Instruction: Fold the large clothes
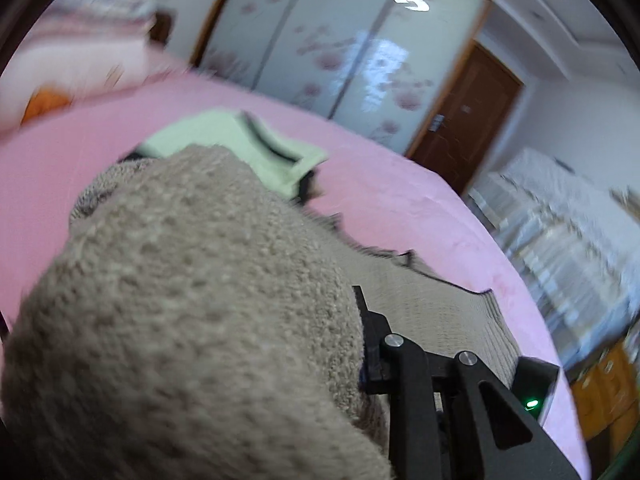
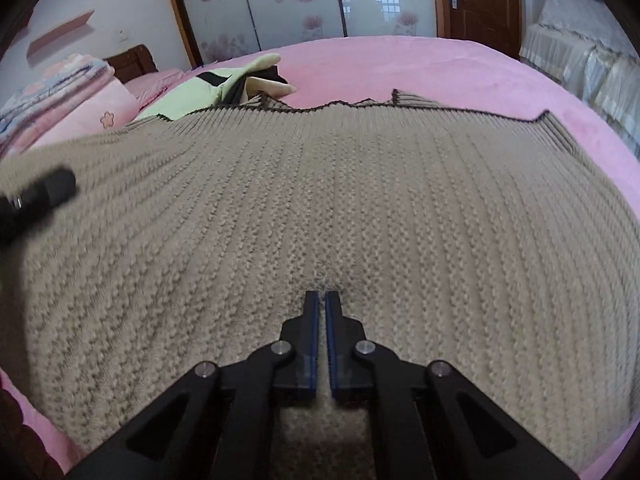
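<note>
left wrist: a bunched fold of the taupe knit sweater point(image 1: 180, 300) is clamped in the left tongs point(image 1: 360, 344), raised off the pink bed point(image 1: 400, 184) | right wrist: right tongs point(image 2: 322, 300) are pressed together on the sweater's middle (nothing visibly pinched) | sweater is judged soft, heavy, floppy, best taken at edges; ribs are run toward the far bed edge, long axis across

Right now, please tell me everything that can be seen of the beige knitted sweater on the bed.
The beige sweater is a thick ribbed knit with a dark zigzag trim along its far edge. Most of it lies spread flat on the pink bed cover. Its left part is lifted and bunched in the left tool. The right tool, shut, presses on its near part. A pale green garment lies beyond it.
</note>
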Demonstrator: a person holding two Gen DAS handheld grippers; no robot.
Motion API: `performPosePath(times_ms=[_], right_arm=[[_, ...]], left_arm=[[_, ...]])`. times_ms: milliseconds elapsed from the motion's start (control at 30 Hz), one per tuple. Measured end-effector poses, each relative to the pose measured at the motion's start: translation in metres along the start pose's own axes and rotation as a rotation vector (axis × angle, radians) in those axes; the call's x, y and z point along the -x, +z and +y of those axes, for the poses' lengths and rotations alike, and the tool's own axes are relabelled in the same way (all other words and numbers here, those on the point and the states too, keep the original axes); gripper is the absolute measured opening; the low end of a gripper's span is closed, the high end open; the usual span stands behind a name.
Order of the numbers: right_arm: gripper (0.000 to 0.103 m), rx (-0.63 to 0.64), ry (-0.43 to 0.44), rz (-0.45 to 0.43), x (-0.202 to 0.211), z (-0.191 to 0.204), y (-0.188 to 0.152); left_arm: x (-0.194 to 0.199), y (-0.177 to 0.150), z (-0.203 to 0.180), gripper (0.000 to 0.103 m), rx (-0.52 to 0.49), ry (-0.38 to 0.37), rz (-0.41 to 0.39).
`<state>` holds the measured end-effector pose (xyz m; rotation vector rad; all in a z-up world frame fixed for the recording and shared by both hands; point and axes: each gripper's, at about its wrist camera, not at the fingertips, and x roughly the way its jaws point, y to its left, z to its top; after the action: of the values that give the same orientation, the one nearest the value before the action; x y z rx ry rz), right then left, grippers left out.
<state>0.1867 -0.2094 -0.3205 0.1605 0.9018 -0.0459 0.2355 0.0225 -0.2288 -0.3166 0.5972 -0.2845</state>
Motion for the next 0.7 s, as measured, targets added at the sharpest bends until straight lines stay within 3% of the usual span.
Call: performPosePath(times_ms=[200,400,533,700], right_arm=[[0.0,-0.191,0.164,-0.007,0.003,-0.036,-0.004],[0.0,-0.458,0.339,-0.016,0.029,-0.094,-0.038],[0.0,-0.556,0.341,-0.019,0.054,-0.125,-0.069],[0.0,-0.595,0.304,-0.015,0.098,-0.166,-0.106]], left_arm=[[0.006,0.011,-0.086,0.022,-0.225,-0.098,-0.034],[-0.011,-0.004,-0.177,0.022,-0.436,-0.258,0.045],[-0.039,-0.032,-0.229,0.022,-0.539,-0.307,0.177],[-0.062,-0.089,-0.279,0.023,-0.716,-0.259,0.285]])
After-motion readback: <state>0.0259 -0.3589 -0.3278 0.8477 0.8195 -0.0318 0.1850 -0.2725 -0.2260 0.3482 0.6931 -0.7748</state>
